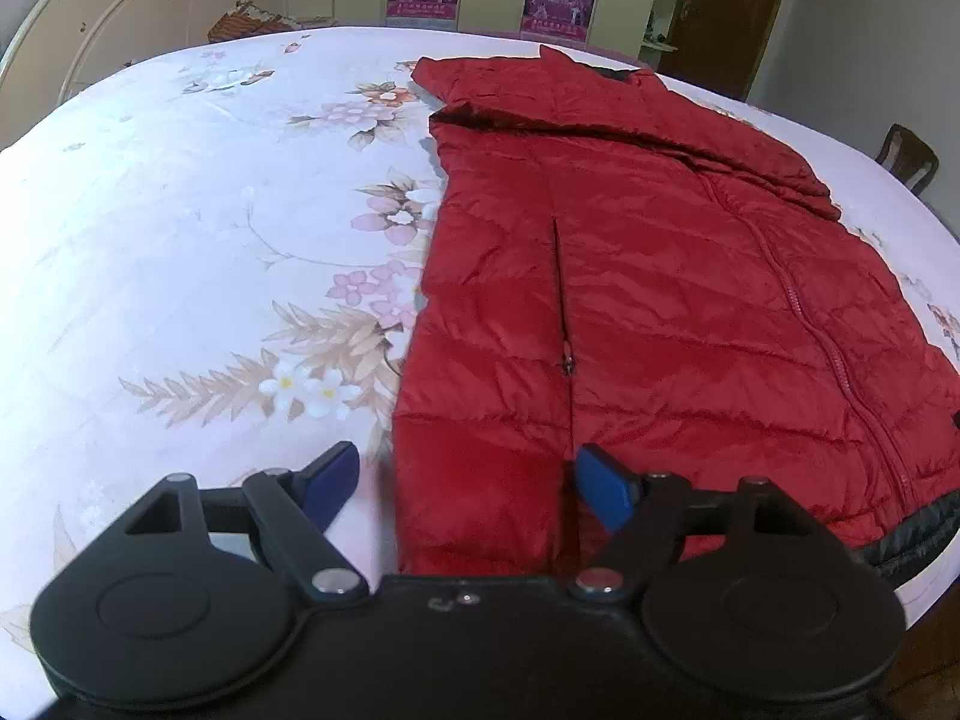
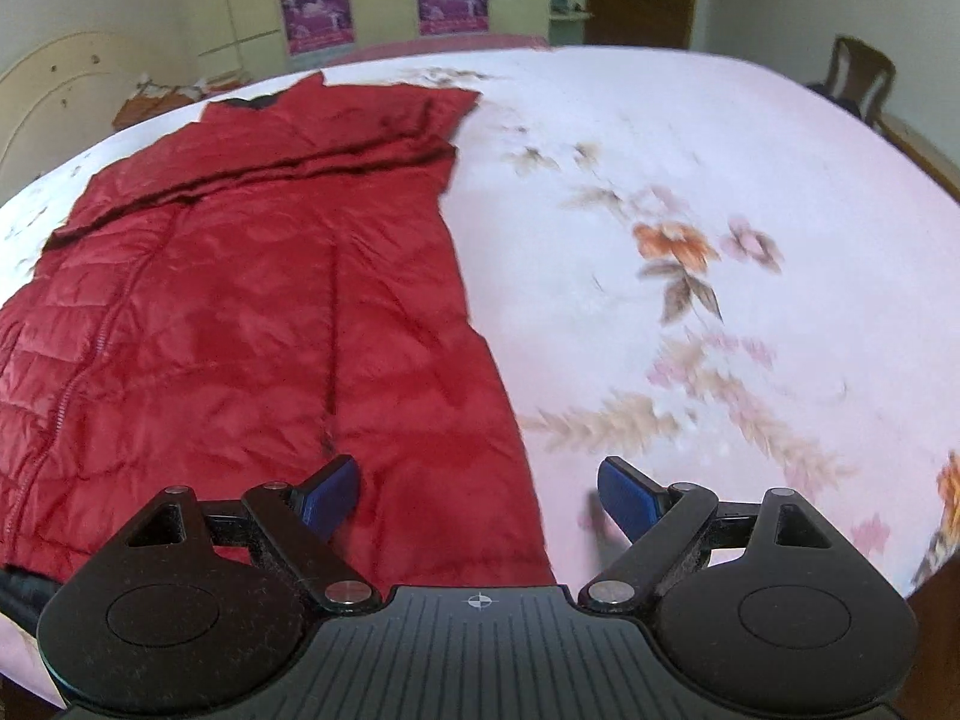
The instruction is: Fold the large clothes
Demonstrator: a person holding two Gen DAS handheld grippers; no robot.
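A wide bed (image 1: 180, 240) fills both views, covered by a pale pink sheet printed with flowers and leaves. It serves as the folding surface, giving the garment room to lie flat.

On it lies a large red quilted jacket (image 1: 630, 300), front side up, its closed zipper (image 1: 840, 360) running lengthwise. Its hem is nearest the cameras and its collar points toward the far wall. Both sleeves appear already folded across the chest near the far end, which narrows the jacket into a long rectangle, likely in preparation for folding it end over end.

The left gripper (image 1: 468, 480) hovers over the jacket's near left corner, angled downward, jaws apart and holding nothing. One blue pad sits over the sheet, the other over the red fabric, so the side edge runs between them.

The right gripper (image 2: 480, 492) mirrors this at the near right corner, jaws spread and empty, straddling the opposite side edge. This matching placement suggests both hem corners are about to be pinched together.

A slit pocket with a small zipper pull (image 1: 567, 363) lies just ahead of the left gripper.
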